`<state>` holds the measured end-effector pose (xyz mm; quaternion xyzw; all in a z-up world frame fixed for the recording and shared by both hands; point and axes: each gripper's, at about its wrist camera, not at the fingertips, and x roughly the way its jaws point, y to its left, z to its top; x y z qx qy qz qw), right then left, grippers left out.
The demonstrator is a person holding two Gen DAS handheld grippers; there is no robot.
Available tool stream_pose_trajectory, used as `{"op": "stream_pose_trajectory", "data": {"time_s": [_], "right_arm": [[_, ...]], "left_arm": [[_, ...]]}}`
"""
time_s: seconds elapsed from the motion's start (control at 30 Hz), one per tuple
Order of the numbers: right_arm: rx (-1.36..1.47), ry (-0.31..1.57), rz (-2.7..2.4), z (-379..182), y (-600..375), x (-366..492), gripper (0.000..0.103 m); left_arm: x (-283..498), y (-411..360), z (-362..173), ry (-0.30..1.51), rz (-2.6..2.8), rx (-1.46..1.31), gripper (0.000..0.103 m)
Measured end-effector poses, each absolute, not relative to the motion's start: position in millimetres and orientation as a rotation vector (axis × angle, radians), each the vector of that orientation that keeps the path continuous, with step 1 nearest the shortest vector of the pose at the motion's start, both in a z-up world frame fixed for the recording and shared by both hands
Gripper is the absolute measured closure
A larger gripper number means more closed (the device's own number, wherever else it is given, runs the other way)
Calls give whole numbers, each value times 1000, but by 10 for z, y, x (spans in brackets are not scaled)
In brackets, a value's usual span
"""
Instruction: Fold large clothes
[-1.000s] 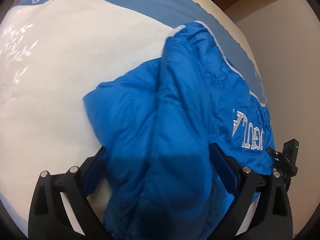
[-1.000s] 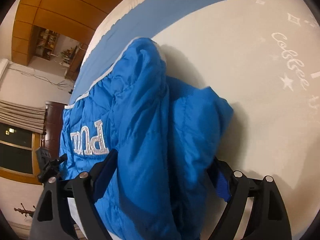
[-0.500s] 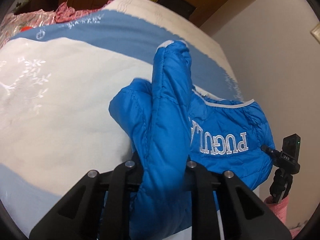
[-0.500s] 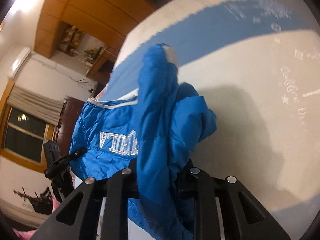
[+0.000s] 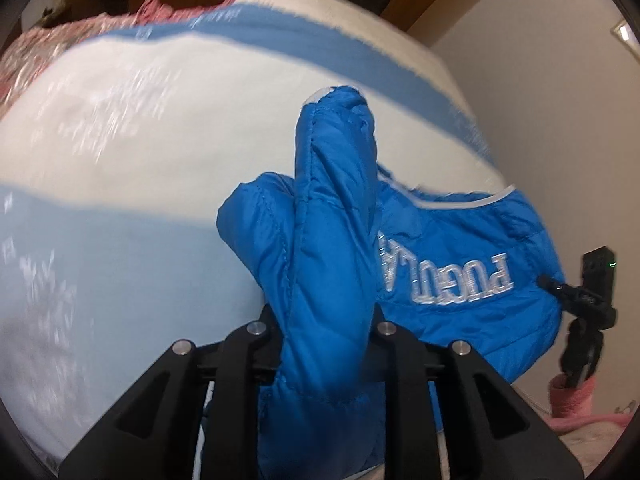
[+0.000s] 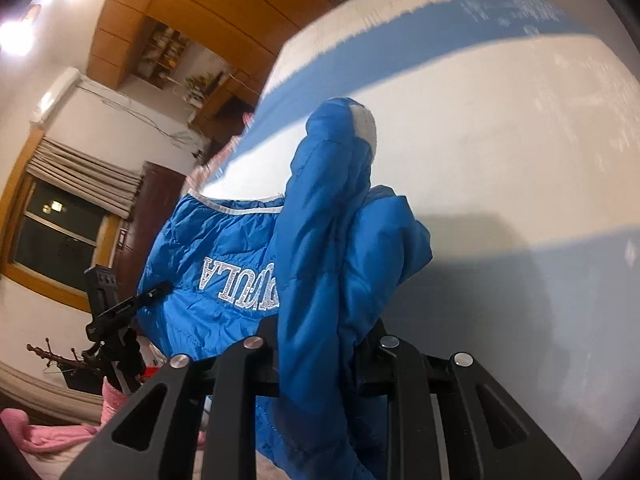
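A bed (image 5: pixel 120 128) fills most of both wrist views, covered by a cream spread with wide blue bands; its pale printed pattern is blurred. Beyond the bed in the left wrist view are a plain wall and a strip of pink patterned bedding (image 5: pixel 60 36) at the far edge. In the right wrist view, wood panelling, a dark window (image 6: pixel 52 236) with a folded blind above it, and a dark wooden door stand behind.

A bright blue quilted jacket (image 5: pixel 460 248) hangs lifted above the bed, stretched between the two tools, silver lettering across its panel and a pale trim along its upper edge. Its lower part seems to hang off the spread, though blur makes this uncertain.

The left tool (image 5: pixel 324 332) is clamped on a thick bunched fold of the jacket, which rises between its black fingers; its jaws have just been opening very slightly, the fabric between them. The right tool (image 6: pixel 320 344) is likewise clamped on a bunched fold ending in a grey-white cuff (image 6: pixel 364 124).

Pink cloth (image 6: pixel 44 432) lies low in the right view.
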<state>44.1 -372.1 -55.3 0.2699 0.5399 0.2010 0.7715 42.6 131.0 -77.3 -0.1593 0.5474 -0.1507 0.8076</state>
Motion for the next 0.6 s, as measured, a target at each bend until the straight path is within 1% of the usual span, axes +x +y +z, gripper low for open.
{"op": "stream_pose_trajectory", "data": {"time_s": [0.07,0.13,0.17,0.3,0.4,0.6], "right_arm": [[577,1203,397,-716,-3699,351,81],[549,1232,340,-906,-3677,306,81],[533,1246,313,-977,-3675,303,80],[527,1299,239,-1420,-3754,325,76],[554,1291,226,-1591,-3747,312,72],[545,1275,198,-1614,-3655,259,69]], "left_arm": [[359,1324,-1007,1198,-294,-312,82],[327,1320,-1254,1219,-255,-267,77],[337,1332,-1341,1221,-244,-256,73],[319,1371,-1582,1212,-252,-274,61],[370,1353,-1676,1194,-247,-253,58],[328,1337,-1650,1184,-231,-254,55]]}}
